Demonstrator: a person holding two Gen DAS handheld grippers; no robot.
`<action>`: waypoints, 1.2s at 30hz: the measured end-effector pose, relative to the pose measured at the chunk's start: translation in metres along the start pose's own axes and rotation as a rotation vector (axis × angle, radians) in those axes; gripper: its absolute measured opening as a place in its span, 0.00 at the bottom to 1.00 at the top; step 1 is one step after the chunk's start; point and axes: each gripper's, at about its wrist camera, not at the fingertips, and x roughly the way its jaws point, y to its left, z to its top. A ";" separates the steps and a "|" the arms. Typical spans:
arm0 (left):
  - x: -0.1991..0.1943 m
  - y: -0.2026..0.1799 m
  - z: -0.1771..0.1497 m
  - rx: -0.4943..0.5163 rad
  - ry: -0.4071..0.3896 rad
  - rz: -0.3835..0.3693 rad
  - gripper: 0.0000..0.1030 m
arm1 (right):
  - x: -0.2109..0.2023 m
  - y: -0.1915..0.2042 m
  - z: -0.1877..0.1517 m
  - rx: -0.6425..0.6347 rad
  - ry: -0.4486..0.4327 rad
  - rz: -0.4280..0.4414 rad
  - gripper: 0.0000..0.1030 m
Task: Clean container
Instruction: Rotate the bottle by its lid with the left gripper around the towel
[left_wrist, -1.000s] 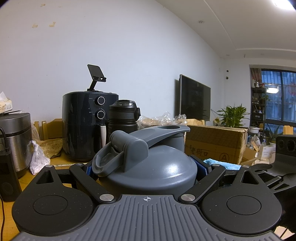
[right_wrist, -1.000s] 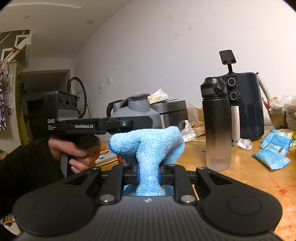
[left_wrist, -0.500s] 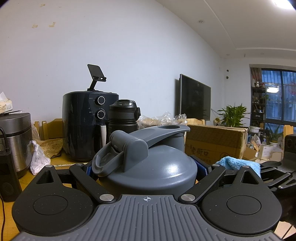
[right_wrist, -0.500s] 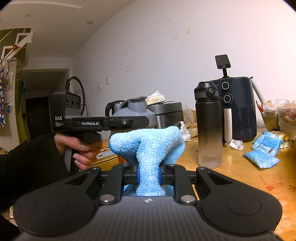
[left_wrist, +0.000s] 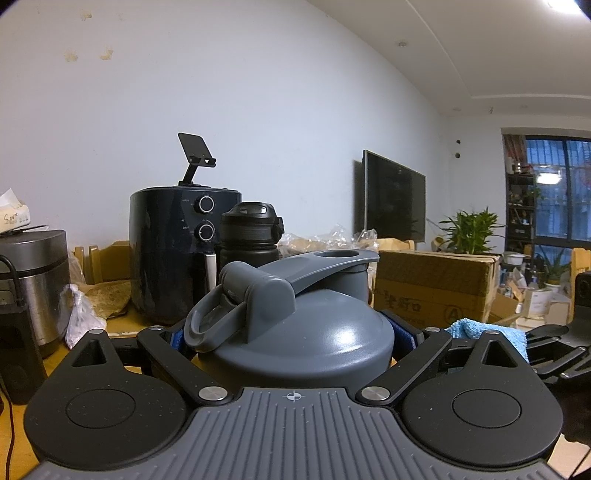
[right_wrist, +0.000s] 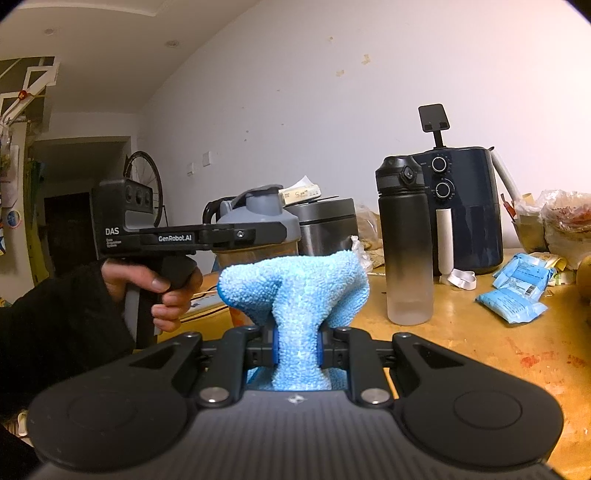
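L gripper (left_wrist: 293, 334): fingers clamped on 1 grey-lidded shaker container (left_wrist: 295, 325), held upright above tabletop (right_wrist: 480, 332). R gripper (right_wrist: 297, 345): fingers pinched on 1 blue cloth (right_wrist: 295, 288), just beside container, apart. On tabletop: 1 black bottle (right_wrist: 406, 243), 1 air fryer (right_wrist: 465, 206), 1 rice cooker (right_wrist: 325, 225), 2 blue packets (right_wrist: 517, 291).

Directly ahead of the right tool (right_wrist: 296, 345), blocked by the own blue cloth (right_wrist: 295, 291). Just left of it, blocked by the left tool (right_wrist: 236, 236) around the grey shaker bottle (right_wrist: 258, 229). To the right, a black water bottle (right_wrist: 404, 243) upright, an air fryer (right_wrist: 465, 206) behind it. Farther right, open counter (right_wrist: 480, 343) in front of the blue packets (right_wrist: 513, 299).
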 end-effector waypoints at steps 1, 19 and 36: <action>0.000 0.000 0.000 0.000 0.000 0.002 0.94 | 0.000 0.000 0.000 0.001 0.000 -0.001 0.14; -0.002 -0.009 0.003 -0.031 -0.016 0.093 1.00 | 0.000 -0.002 -0.003 0.010 -0.001 -0.010 0.14; 0.001 -0.040 -0.003 -0.104 -0.045 0.340 1.00 | 0.003 -0.002 -0.003 0.020 0.002 -0.016 0.15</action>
